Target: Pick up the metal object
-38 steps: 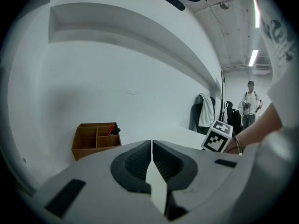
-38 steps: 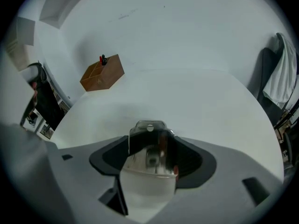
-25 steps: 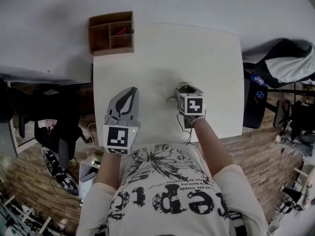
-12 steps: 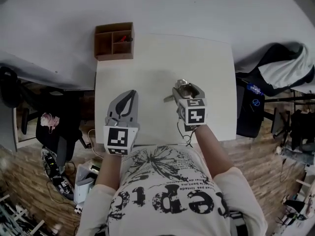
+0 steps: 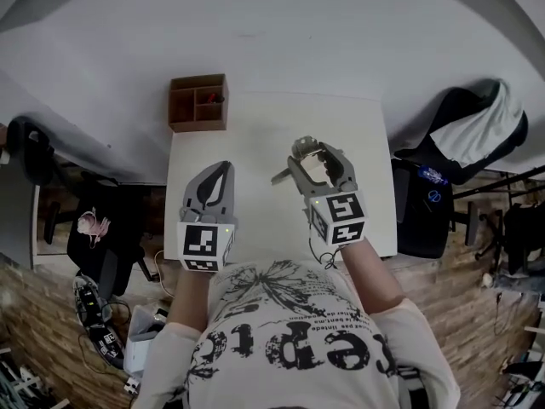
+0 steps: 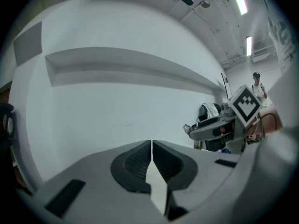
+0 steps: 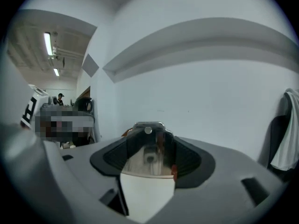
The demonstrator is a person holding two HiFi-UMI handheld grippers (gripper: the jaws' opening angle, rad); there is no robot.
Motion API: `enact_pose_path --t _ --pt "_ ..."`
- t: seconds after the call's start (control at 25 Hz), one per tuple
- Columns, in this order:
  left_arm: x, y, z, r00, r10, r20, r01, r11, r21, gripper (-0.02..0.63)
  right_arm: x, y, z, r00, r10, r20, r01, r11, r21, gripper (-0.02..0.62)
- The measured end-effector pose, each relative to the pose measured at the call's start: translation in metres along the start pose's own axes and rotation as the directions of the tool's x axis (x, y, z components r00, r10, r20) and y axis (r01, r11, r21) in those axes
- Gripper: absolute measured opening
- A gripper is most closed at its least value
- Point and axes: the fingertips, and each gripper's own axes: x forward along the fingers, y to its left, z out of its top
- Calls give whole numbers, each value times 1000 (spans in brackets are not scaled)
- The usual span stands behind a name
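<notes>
A shiny metal object (image 7: 148, 149) sits clamped between the jaws of my right gripper (image 5: 311, 153), raised well above the white table (image 5: 255, 147). In the head view the metal object (image 5: 304, 150) pokes out at the jaw tips, with a thin part sticking out to the left. The right gripper view shows its polished face with a small round stud on top, and the white wall behind it. My left gripper (image 5: 216, 177) hangs over the table's left half with its jaws pressed together and nothing between them.
A brown wooden organiser box (image 5: 197, 103) with compartments stands at the table's far left corner, a small red item inside. A dark chair with a white garment (image 5: 473, 135) is off the table's right side. Chairs and cables crowd the floor at left.
My right gripper has lifted higher with the metal object in its jaws. The head camera has risen, so the table looks smaller. The left gripper has kept its place.
</notes>
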Motion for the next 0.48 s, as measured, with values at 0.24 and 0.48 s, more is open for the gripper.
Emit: enact_pose_path --t 0.24,0.48 --pt "-1 -11 19 999 7 35 -8 1000 26 12 -33 -9 42 983 -12 184 15 1000 -15 281" --pt "-2 -18 34 998 8 66 -10 999 37 12 -51 -15 62 956 -19 293 31 999 -38 281"
